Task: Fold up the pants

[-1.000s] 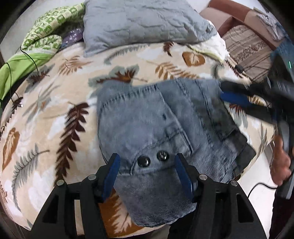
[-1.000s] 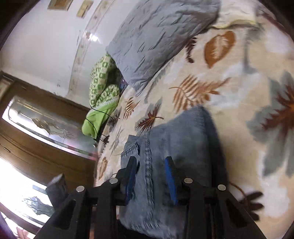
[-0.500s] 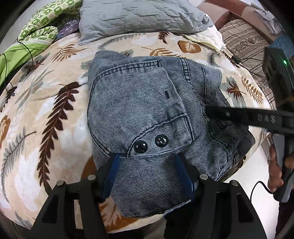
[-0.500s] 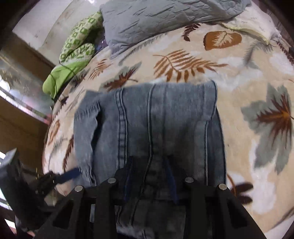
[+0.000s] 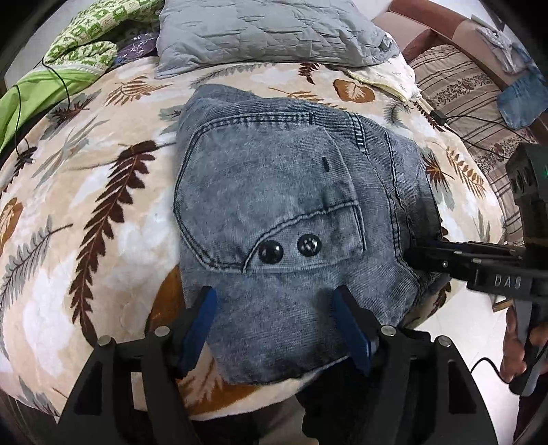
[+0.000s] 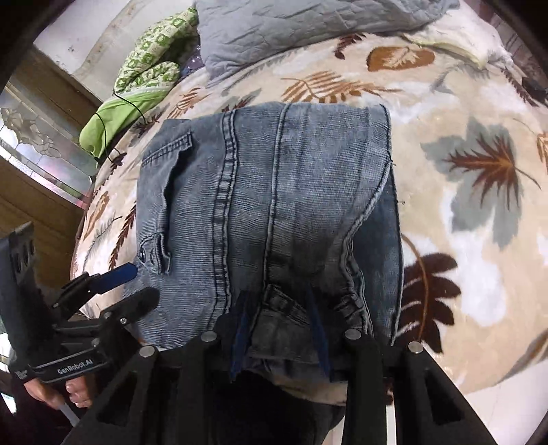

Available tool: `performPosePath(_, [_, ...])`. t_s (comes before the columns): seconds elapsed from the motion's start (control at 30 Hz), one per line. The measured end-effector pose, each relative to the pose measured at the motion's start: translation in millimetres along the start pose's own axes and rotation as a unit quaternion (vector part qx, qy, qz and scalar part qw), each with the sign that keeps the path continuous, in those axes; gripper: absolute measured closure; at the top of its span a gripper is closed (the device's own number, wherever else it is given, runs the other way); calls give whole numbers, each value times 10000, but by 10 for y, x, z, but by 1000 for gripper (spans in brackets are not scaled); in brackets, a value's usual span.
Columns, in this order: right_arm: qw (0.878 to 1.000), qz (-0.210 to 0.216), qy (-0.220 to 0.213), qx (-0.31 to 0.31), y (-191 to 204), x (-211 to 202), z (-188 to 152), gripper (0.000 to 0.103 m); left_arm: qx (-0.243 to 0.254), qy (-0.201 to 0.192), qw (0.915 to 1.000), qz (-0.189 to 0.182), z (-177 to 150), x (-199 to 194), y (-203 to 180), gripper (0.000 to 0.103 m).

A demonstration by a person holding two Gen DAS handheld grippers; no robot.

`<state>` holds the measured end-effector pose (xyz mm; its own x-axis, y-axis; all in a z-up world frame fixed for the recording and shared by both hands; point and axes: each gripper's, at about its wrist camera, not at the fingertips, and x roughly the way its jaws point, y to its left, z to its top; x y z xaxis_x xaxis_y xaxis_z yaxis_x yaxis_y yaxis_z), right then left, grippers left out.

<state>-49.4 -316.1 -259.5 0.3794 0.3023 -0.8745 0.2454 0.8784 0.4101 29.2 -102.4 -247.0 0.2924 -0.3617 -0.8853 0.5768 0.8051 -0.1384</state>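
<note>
The folded pants (image 5: 281,205) lie on the bed (image 5: 102,191) under both tools: the left hand-held gripper (image 5: 274,328), jaws just widening, straddles their near edge, and the right hand-held gripper (image 6: 279,328) pinches a bunched fold.

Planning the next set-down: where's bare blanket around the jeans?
Bare leaf-print blanket lies left of the folded jeans, and more on their other side. Crowded: gray pillow and green bedding at the head, cable by the far corner.

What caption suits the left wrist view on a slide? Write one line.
Left gripper straddling folded denim pants on a leaf-print blanket.
</note>
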Motion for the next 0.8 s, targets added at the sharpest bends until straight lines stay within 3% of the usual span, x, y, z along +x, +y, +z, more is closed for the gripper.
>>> performPosePath(0.13, [9995, 24, 296, 128, 55, -85, 149, 65, -28, -28, 10000, -42, -74, 18, 41, 30])
performPosePath(0.33, [9980, 519, -177, -319, 574, -280, 645, 65, -71, -92, 9997, -202, -103, 51, 79, 30])
performPosePath(0.47, [9960, 556, -297, -635, 991, -109, 993, 65, -24, -211, 9995, -235, -159, 49, 76, 29])
performPosePath(0.6, [9946, 709, -149, -738, 1297, 180, 1293, 65, 33, -299, 9992, -260, -212, 46, 65, 29])
performPosePath(0.67, [9934, 671, 65, -930, 1442, 395, 1408, 65, 41, -322, 9990, -311, -226, 44, 77, 29])
performPosePath(0.77, [9921, 522, 797, -816, 1485, 853, 1547, 63, 50, -378, 9986, -364, -247, 48, 105, 29])
performPosePath(0.8, [9902, 335, 1127, -754, 1453, 1070, 1571, 58, 63, -405, 9985, -361, -258, 46, 106, 29])
